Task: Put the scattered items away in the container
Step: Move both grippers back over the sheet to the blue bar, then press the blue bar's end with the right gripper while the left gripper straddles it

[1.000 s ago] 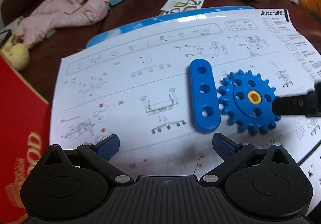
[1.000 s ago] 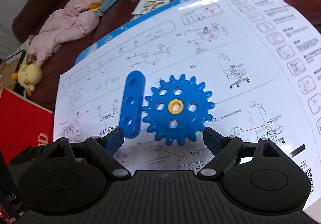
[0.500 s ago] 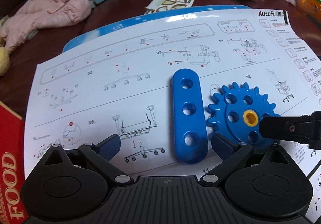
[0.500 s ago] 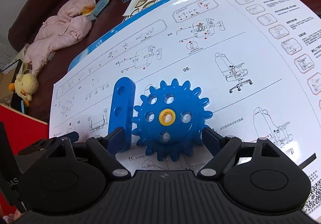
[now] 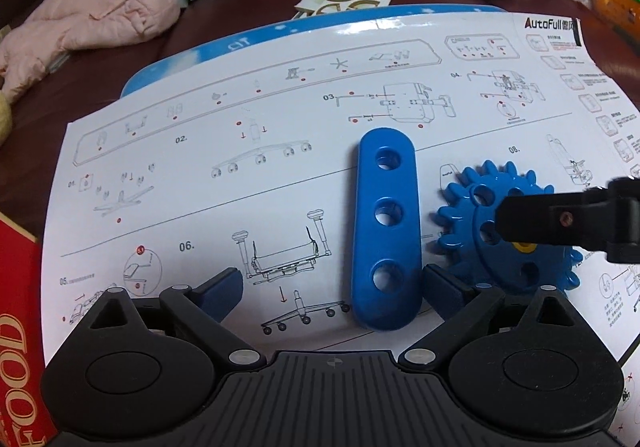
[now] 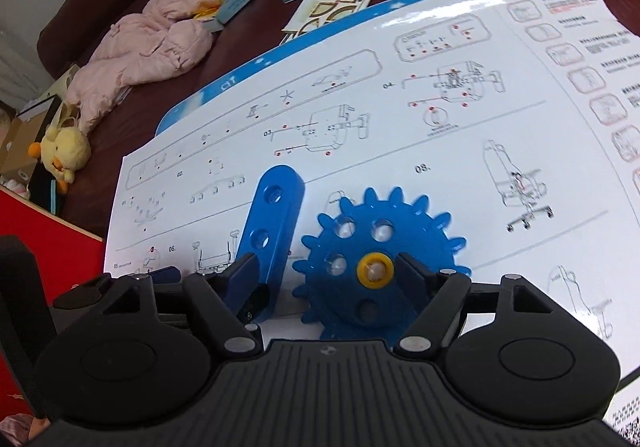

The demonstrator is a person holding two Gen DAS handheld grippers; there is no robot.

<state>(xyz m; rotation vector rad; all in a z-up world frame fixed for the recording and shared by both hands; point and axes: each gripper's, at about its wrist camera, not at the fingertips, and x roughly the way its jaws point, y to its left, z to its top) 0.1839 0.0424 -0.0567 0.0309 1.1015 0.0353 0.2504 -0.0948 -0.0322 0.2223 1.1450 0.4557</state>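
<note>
My right gripper (image 6: 324, 275) straddles the blue toothed gear (image 6: 376, 267), fingers spread wide with one pad behind the yellow hub and the other by the strip; it grips nothing yet, so I judge I am lining up to pinch the gear. My left gripper (image 5: 332, 287) is also spread open, its fingers bracketing the near end of the blue three-hole strip (image 5: 386, 227), positioned, I think, to take it at the same time. Both pieces lie flat on the white instruction sheet (image 5: 248, 151), gear teeth close beside the strip. No container is clearly visible; a red box (image 5: 18, 311) sits at left.
</note>
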